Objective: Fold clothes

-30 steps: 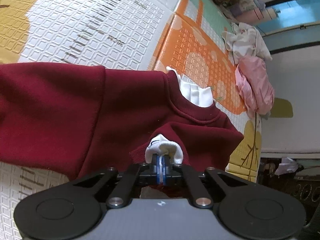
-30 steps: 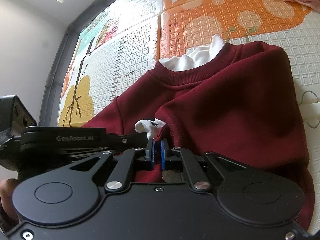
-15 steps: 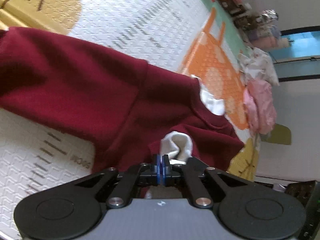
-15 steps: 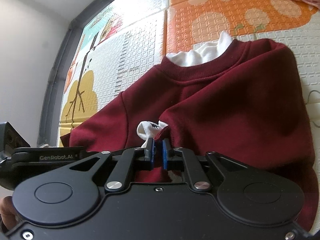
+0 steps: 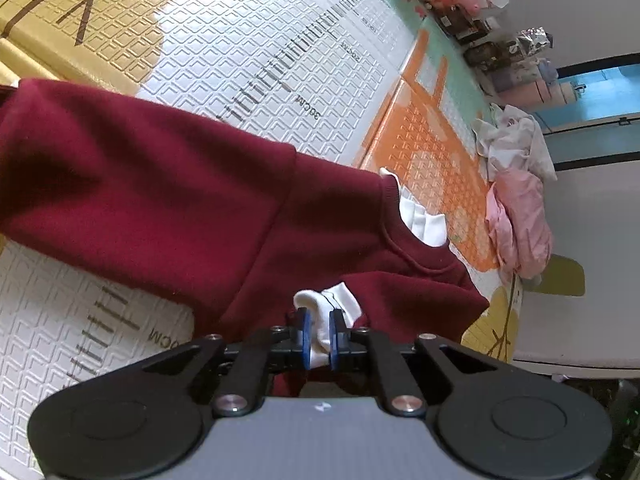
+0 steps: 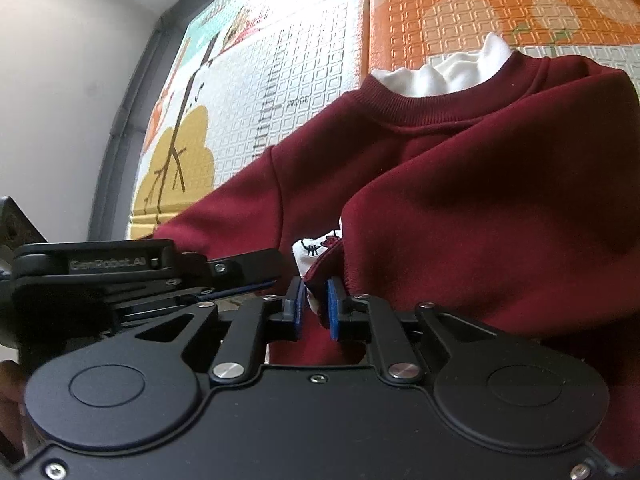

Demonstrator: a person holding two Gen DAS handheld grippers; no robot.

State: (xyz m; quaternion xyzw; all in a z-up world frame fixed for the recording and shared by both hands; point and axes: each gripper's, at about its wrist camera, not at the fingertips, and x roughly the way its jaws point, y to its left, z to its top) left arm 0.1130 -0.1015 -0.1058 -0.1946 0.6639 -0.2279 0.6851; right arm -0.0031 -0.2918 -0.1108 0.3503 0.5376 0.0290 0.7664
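A maroon sweatshirt (image 5: 168, 204) with a white inner collar (image 5: 424, 220) lies on the play mat (image 5: 240, 48), one sleeve stretched out to the left. My left gripper (image 5: 319, 334) has the white cuff (image 5: 324, 304) between its blue pads. Its jaws are opening, and the cloth still fills the gap. In the right wrist view the sweatshirt (image 6: 480, 208) is folded over itself. My right gripper (image 6: 315, 310) stands at its maroon hem (image 6: 320, 272), jaws opening, with the hem loose between the pads. The left gripper (image 6: 272, 272) sits just to its left.
A heap of pink and white clothes (image 5: 516, 216) lies on the orange part of the mat at the far right. Boxes and clutter (image 5: 480, 12) line the far wall. A grey wall (image 6: 60, 80) borders the mat. A person's hand (image 6: 8, 400) shows at the left edge.
Both pairs of pads have parted a little around the cloth. The left view has swung, so that more of the sleeve and mat show on the left.
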